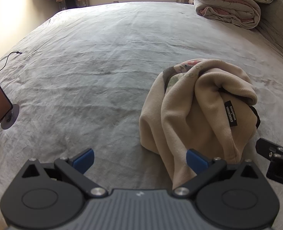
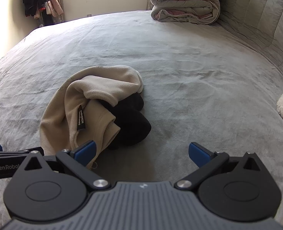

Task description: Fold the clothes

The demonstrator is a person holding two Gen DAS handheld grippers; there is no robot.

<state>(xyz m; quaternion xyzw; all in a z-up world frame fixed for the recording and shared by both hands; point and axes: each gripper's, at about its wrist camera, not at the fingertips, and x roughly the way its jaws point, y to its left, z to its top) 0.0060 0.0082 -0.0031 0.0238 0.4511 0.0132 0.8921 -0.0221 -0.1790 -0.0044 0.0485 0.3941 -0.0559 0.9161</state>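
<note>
Bed [image 2: 179,67] bears one beige fleece [image 2: 95,99], one black garment [image 2: 132,120], two gaping tools.

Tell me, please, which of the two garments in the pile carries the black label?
The beige fleece garment carries the black label, sewn near its neck opening. The black garment beside it, partly tucked under the beige one, shows no label.
</note>
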